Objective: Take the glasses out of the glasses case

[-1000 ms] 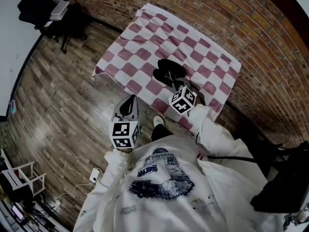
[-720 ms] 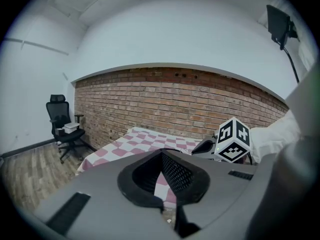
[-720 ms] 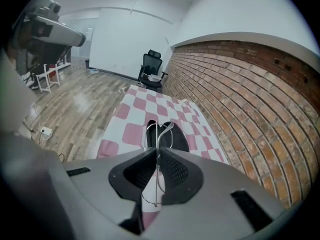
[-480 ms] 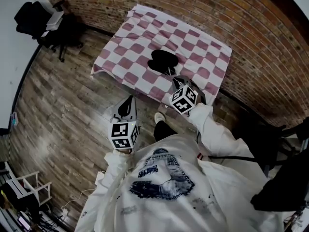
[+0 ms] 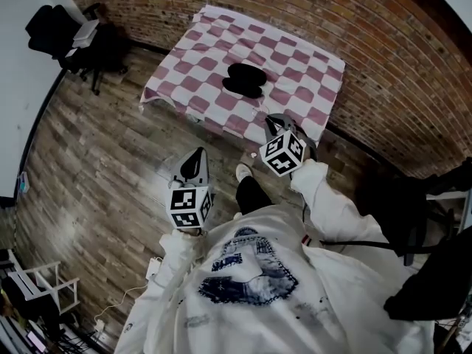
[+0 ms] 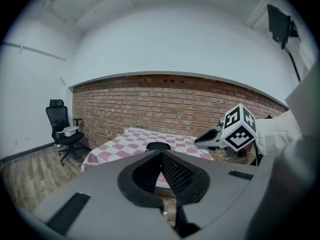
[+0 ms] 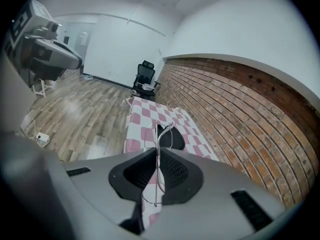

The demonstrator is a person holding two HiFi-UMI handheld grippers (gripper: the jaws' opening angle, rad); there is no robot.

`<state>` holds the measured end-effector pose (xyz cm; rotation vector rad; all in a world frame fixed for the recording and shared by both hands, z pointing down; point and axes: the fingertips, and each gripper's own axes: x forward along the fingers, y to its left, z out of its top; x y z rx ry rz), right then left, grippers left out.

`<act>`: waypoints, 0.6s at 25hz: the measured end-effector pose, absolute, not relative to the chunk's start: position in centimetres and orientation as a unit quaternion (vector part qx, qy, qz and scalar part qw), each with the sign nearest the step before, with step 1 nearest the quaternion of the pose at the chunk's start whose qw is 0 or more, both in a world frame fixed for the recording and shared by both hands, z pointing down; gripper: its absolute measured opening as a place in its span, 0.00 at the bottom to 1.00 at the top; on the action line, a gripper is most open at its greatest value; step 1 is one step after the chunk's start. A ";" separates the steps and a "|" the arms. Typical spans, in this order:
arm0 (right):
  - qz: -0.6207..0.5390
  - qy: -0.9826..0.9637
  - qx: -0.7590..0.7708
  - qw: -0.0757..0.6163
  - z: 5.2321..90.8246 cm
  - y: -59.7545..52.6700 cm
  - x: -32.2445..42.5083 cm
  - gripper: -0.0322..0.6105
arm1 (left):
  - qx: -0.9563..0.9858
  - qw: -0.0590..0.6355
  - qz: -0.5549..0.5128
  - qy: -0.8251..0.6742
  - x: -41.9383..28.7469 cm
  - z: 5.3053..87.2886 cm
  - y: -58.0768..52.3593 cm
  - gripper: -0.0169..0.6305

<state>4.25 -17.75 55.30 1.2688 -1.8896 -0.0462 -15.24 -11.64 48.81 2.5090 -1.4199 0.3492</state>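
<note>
The black glasses case (image 5: 245, 80) lies open on the pink-and-white checkered table (image 5: 295, 65); it also shows in the left gripper view (image 6: 158, 146) and the right gripper view (image 7: 172, 138). My right gripper (image 5: 276, 120) hangs just off the table's near edge, shut on thin wire-framed glasses (image 7: 158, 159) that stand edge-on between its jaws (image 7: 157, 151). My left gripper (image 5: 195, 157) is over the wooden floor, well short of the table, its jaws (image 6: 161, 154) together with nothing in them. The right gripper (image 6: 202, 141) also shows in the left gripper view.
A brick wall (image 5: 383, 65) runs behind the table. A black office chair (image 5: 74, 32) stands at the far left. A small white rack (image 5: 37, 286) and cables lie on the floor at lower left. Dark equipment (image 5: 428, 271) sits at the right.
Both grippers have drawn back from the table. The right one, earlier over the cloth beside the case, is now past the table's near edge with the glasses.
</note>
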 end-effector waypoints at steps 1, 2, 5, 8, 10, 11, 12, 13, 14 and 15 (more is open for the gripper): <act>-0.020 -0.754 0.508 0.416 55.0 -17.0 4.1 0.10 | 0.858 0.118 0.120 -0.485 -15.3 48.7 -11.0 0.04; -0.021 -0.755 0.510 0.412 54.6 -16.3 4.0 0.10 | 0.858 0.117 0.119 -0.485 -15.4 48.7 -10.4 0.04; -0.028 -0.757 0.514 0.401 53.1 -14.4 3.7 0.10 | 0.860 0.116 0.118 -0.483 -15.2 48.5 -9.1 0.04; -0.033 -0.759 0.519 0.391 51.5 -12.8 3.6 0.10 | 0.863 0.113 0.117 -0.478 -14.8 47.9 -8.0 0.04; -0.036 -0.761 0.522 0.383 50.4 -11.7 3.5 0.10 | 0.866 0.106 0.115 -0.474 -14.4 47.2 -7.3 0.04; -0.038 -0.762 0.523 0.379 49.8 -11.3 3.5 0.10 | 0.868 0.101 0.114 -0.473 -14.2 46.8 -7.1 0.04; -0.040 -0.764 0.524 0.375 49.3 -10.8 3.3 0.10 | 0.869 0.097 0.113 -0.472 -14.1 46.5 -6.9 0.04; -0.041 -0.765 0.524 0.371 48.7 -10.4 3.2 0.10 | 0.870 0.094 0.112 -0.472 -13.9 46.2 -6.7 0.04; -0.042 -0.767 0.525 0.366 48.2 -9.9 3.2 0.10 | 0.870 0.093 0.111 -0.471 -13.8 45.9 -6.5 0.04; -0.044 -0.768 0.526 0.362 47.7 -9.5 3.1 0.10 | 0.871 0.092 0.110 -0.470 -13.6 45.7 -6.3 0.04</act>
